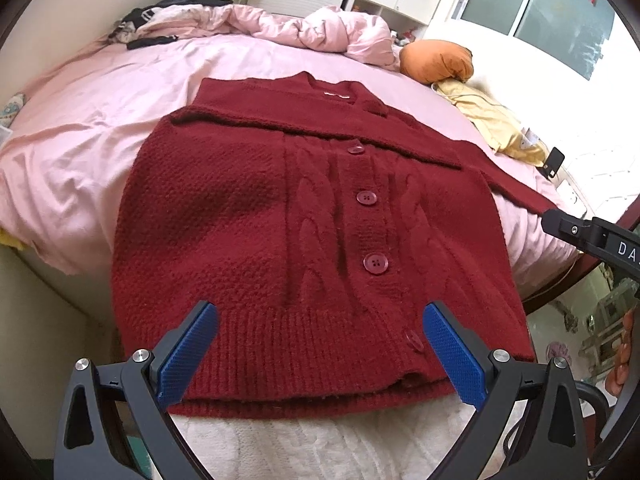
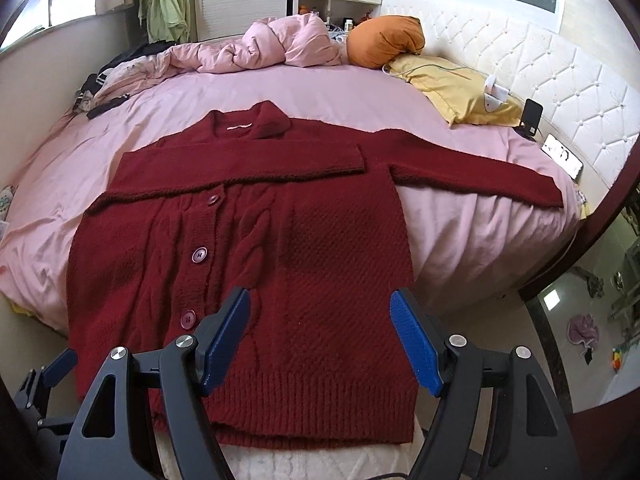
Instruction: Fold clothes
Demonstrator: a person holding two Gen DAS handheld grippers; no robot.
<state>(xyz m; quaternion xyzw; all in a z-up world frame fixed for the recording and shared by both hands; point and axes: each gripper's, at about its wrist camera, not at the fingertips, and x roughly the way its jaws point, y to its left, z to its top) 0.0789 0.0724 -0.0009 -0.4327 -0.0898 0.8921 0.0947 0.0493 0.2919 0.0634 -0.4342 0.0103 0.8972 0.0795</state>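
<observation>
A dark red cable-knit cardigan (image 1: 248, 220) (image 2: 320, 248) lies buttoned and face up on the pink bed sheet (image 1: 100, 128) (image 2: 360, 92). One sleeve is folded across the chest; the other sleeve (image 2: 480, 176) stretches out to the right. My left gripper (image 1: 320, 344) hovers open above the ribbed hem, blue pads wide apart and holding nothing. My right gripper (image 2: 320, 344) is also open over the lower right part of the cardigan, empty. The right gripper's tip (image 1: 592, 236) shows at the right edge of the left wrist view.
A crumpled pink duvet (image 2: 272, 46), an orange cushion (image 2: 384, 40) and a yellow pillow (image 2: 456, 88) lie at the bed's far side. A phone (image 2: 532, 114) leans near the white padded headboard (image 2: 560, 80). White knit fabric (image 1: 320, 440) lies under the hem. Dark clothes (image 2: 104, 96) sit far left.
</observation>
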